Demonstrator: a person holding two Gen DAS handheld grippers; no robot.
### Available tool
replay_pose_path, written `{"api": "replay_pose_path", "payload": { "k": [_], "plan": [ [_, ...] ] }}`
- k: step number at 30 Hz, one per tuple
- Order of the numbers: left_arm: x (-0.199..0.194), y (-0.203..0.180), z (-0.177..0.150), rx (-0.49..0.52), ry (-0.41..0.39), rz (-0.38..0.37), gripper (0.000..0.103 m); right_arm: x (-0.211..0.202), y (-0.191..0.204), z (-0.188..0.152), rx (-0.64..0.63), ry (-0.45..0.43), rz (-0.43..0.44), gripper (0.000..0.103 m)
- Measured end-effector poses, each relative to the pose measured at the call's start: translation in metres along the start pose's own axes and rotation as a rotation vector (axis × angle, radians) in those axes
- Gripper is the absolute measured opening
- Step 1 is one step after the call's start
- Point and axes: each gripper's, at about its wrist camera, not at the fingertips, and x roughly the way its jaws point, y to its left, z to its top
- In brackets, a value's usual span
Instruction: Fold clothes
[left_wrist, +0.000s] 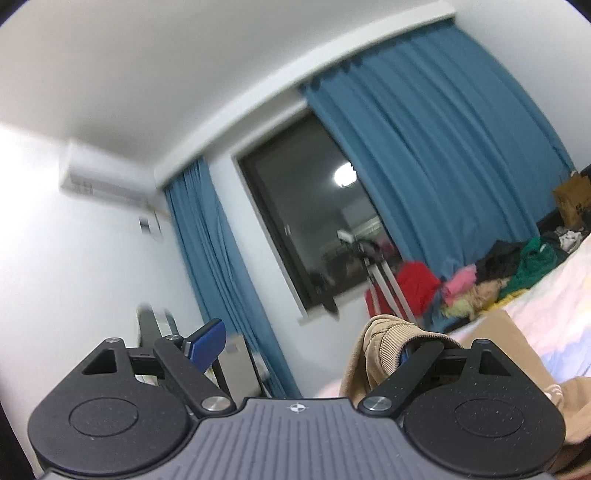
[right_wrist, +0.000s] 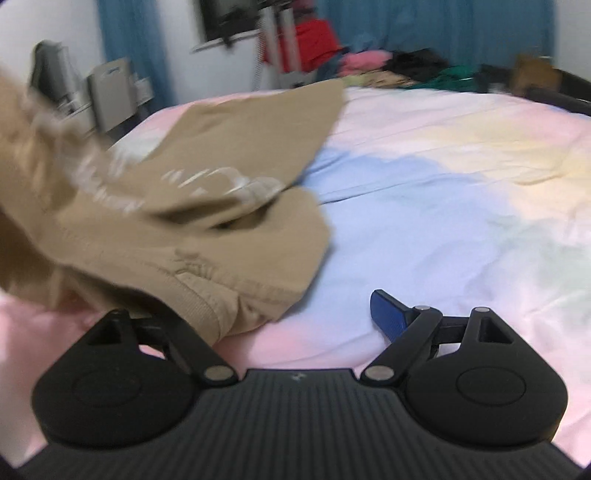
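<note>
Grippers – two: left gripper (left_wrist: 306, 345), right gripper (right_wrist: 291, 314). Blue pads seen – two, one per gripper: (left_wrist: 207, 345), (right_wrist: 388, 314). Tan garment (right_wrist: 177, 192) – one. Bed (right_wrist: 443, 184) – one. Window (left_wrist: 310, 214) – one. Blue curtains – two: (left_wrist: 218, 258), (left_wrist: 436, 155). Air conditioner (left_wrist: 99, 177) – one. Clothes pile (left_wrist: 491, 273) – one, item count unclear. Brown bag (left_wrist: 572, 199) – one.

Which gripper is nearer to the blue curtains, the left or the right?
Left. The left gripper points up toward the blue curtains; the right gripper is low over the bed sheet, curtains far behind.
</note>
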Motion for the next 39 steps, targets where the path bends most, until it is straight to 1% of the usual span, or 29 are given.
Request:
{"api": "replay_pose_path", "payload": {
  "k": [2, 4, 6, 8, 10, 13, 17, 19, 22, 23, 25, 27, 31, 35, 39],
  "plan": [
    [0.008, 0.001, -0.004, -0.016, 0.035, 0.001, 0.088, -0.009, -0.020, 0.003, 0.108, -0.083, -0.037, 0.085],
    [0.014, 0.004, -0.005, -0.040, 0.059, -0.030, 0.089, -0.022, -0.036, 0.001, 0.182, -0.166, -0.067, 0.085],
    [0.016, 0.006, -0.005, -0.053, 0.060, -0.054, 0.090, -0.036, -0.049, 0.001, 0.241, -0.229, -0.087, 0.085],
    [0.017, 0.007, -0.006, -0.061, 0.052, -0.067, 0.090, -0.047, -0.054, 0.003, 0.270, -0.266, -0.102, 0.085],
    [0.020, 0.013, -0.005, -0.083, 0.057, -0.078, 0.090, -0.057, -0.054, 0.005, 0.273, -0.296, -0.127, 0.085],
    [0.025, 0.028, -0.007, -0.159, 0.106, -0.085, 0.090, -0.069, -0.051, 0.013, 0.260, -0.323, -0.148, 0.085],
    [0.034, 0.055, -0.007, -0.251, 0.139, -0.057, 0.091, -0.091, -0.037, 0.030, 0.258, -0.401, -0.151, 0.085],
    [0.040, 0.073, -0.002, -0.307, 0.153, -0.037, 0.091, -0.104, -0.027, 0.044, 0.255, -0.438, -0.140, 0.085],
    [0.042, 0.106, 0.016, -0.388, 0.083, 0.028, 0.091, -0.124, -0.010, 0.074, 0.212, -0.485, -0.124, 0.085],
    [0.043, 0.116, 0.027, -0.403, 0.063, 0.047, 0.091, -0.132, -0.004, 0.086, 0.188, -0.499, -0.119, 0.085],
    [0.049, 0.136, 0.049, -0.422, 0.029, 0.081, 0.091, -0.159, 0.001, 0.111, 0.166, -0.535, -0.110, 0.085],
    [0.055, 0.155, 0.077, -0.435, -0.004, 0.092, 0.091, -0.191, 0.004, 0.137, 0.151, -0.573, -0.101, 0.085],
    [0.060, 0.189, 0.146, -0.398, -0.106, 0.118, 0.092, -0.253, 0.010, 0.188, 0.122, -0.651, -0.085, 0.085],
    [0.052, 0.230, 0.213, -0.399, -0.179, 0.100, 0.095, -0.316, 0.015, 0.239, 0.092, -0.728, -0.068, 0.085],
    [0.032, 0.262, 0.275, -0.397, -0.240, 0.087, 0.096, -0.378, 0.021, 0.290, 0.061, -0.805, -0.050, 0.085]
  ]
}}
